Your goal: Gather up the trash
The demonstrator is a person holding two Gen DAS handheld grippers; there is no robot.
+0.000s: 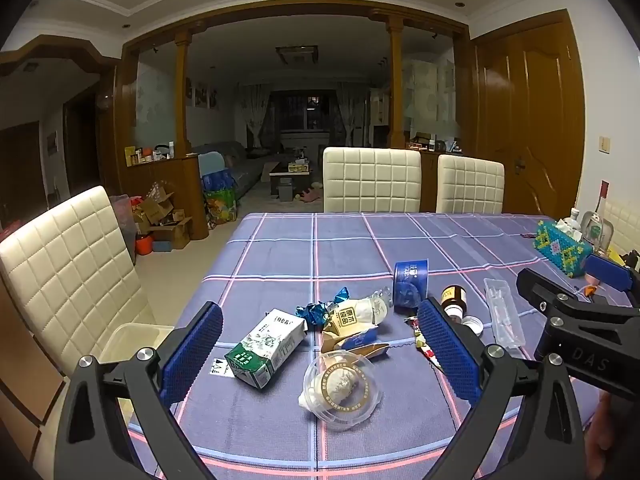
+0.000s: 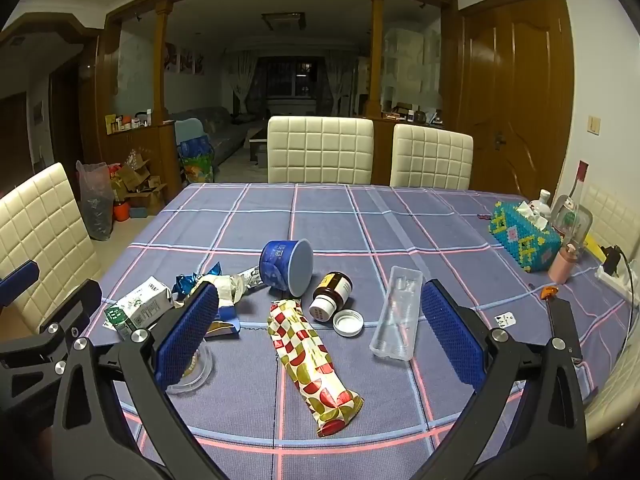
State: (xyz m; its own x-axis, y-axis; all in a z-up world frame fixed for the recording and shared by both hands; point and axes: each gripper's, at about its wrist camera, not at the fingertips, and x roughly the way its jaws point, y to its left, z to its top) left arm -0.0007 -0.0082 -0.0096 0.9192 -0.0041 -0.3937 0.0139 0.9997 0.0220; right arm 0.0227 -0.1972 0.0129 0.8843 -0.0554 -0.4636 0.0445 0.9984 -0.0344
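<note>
Trash lies on the plaid tablecloth. In the left wrist view: a green-white carton (image 1: 266,347), a clear lidded cup (image 1: 340,387), crumpled wrappers (image 1: 352,320), a tipped blue cup (image 1: 410,282) and a brown bottle (image 1: 454,299). My left gripper (image 1: 320,348) is open above the carton and clear cup, holding nothing. In the right wrist view: a red-gold patterned wrapper (image 2: 310,360), the brown bottle (image 2: 332,295) with its white cap (image 2: 348,322), a clear plastic tray (image 2: 398,318), the blue cup (image 2: 286,266). My right gripper (image 2: 320,322) is open and empty above the patterned wrapper.
A teal beaded tissue box (image 2: 524,236), a pink bottle (image 2: 564,264) and a power strip (image 2: 614,276) stand at the table's right edge. Cream chairs (image 2: 320,150) stand behind and left of the table. A pale bin (image 1: 136,338) sits on the left chair.
</note>
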